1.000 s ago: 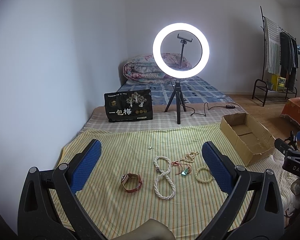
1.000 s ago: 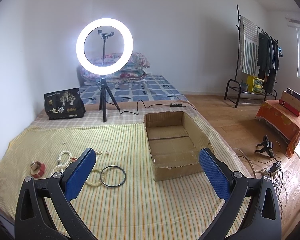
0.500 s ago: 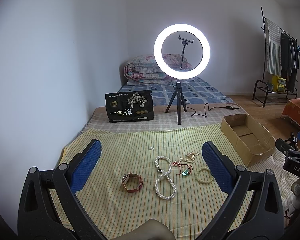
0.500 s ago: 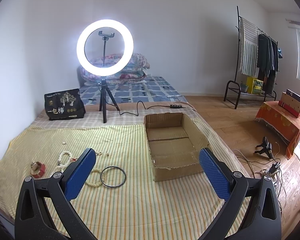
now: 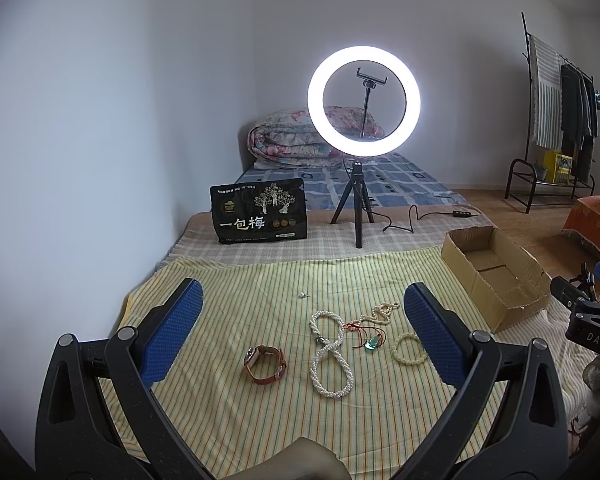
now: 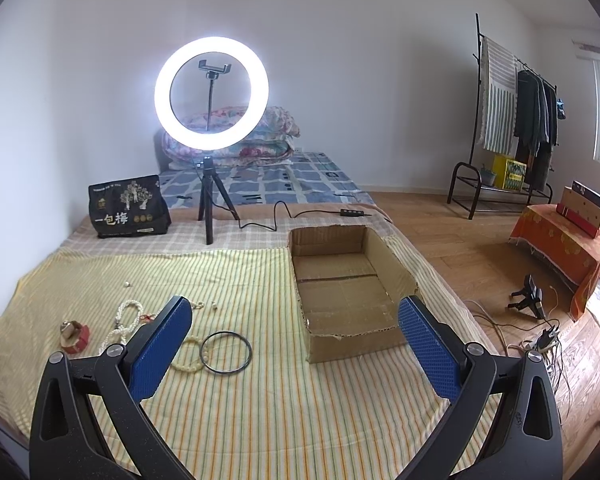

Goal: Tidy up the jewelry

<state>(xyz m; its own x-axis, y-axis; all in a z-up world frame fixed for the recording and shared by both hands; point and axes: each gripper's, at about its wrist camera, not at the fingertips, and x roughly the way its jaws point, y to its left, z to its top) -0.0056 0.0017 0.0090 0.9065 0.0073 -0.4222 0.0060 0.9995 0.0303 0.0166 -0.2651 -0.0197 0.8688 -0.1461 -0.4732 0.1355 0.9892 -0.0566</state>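
Observation:
Jewelry lies on a striped cloth (image 5: pixel 236 412). In the left wrist view I see a brown-strap watch (image 5: pixel 265 364), a white pearl necklace (image 5: pixel 331 354), a red cord with a green pendant (image 5: pixel 369 337), a beige bead strand (image 5: pixel 381 313) and a cream bead bracelet (image 5: pixel 409 349). My left gripper (image 5: pixel 304 332) is open and empty above them. In the right wrist view a black ring (image 6: pixel 225 352) lies beside the bracelet (image 6: pixel 191 356). An empty cardboard box (image 6: pixel 350 292) stands to the right. My right gripper (image 6: pixel 294 344) is open and empty, between ring and box.
A ring light on a tripod (image 5: pixel 360 168) and a black bag (image 5: pixel 259 210) stand at the back of the mattress. A cable (image 6: pixel 300 216) runs behind the box. Wooden floor with cables (image 6: pixel 540 340), a clothes rack (image 6: pixel 512 120) and an orange-covered stand (image 6: pixel 564 248) lie right.
Both views have shifted very slightly; the scene sits a touch lower in frame. The jewelry and box have not moved, and both grippers stay open.

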